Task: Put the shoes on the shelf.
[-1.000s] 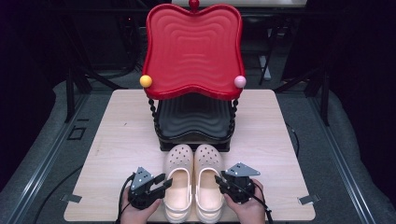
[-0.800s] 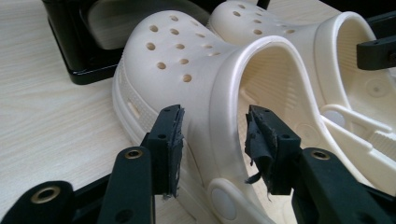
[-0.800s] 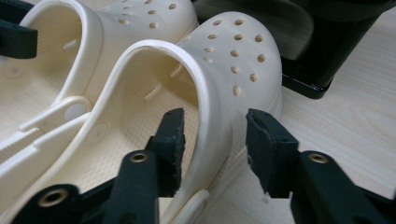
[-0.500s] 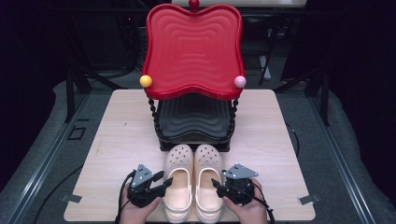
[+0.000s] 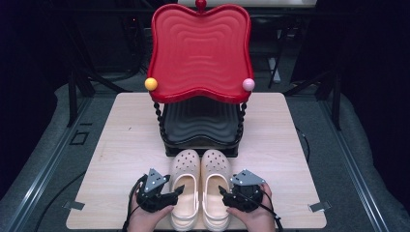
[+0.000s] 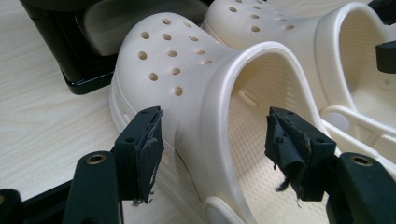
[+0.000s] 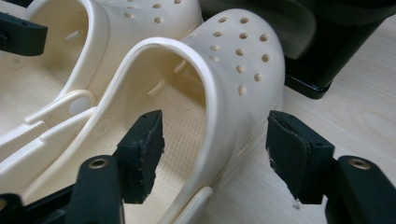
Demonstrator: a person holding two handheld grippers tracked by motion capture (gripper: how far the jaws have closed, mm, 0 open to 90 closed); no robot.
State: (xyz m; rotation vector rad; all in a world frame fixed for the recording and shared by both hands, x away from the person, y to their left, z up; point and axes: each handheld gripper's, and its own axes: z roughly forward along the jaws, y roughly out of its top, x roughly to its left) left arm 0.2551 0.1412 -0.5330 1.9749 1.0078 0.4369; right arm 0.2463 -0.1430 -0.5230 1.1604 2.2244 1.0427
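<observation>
left gripper point(image 5: 177, 190): lower left of centre in the high view; its jaws have just been opening and now stand wide, released, with the outer side wall of the left clog between them and neither pad pressing on it.
left clog point(image 5: 186, 194): cream, lying flat at the bottom centre of the table point(image 5: 121, 145), toe just in front of the black base of the red stand point(image 5: 200, 48), touching its partner side by side.
right clog point(image 5: 214, 191): same pose, just right of centre.
right gripper point(image 5: 222, 191): lower right of centre; its jaws have just been opening too, released, straddling this clog's outer wall without pressing.
step in hand: letting go of the set-down pair, as I judge it.
doing it well: draw each gripper back along its own line before lifting, so a frayed pad point(image 6: 148, 149) does not catch the rim and skew the pair.
</observation>
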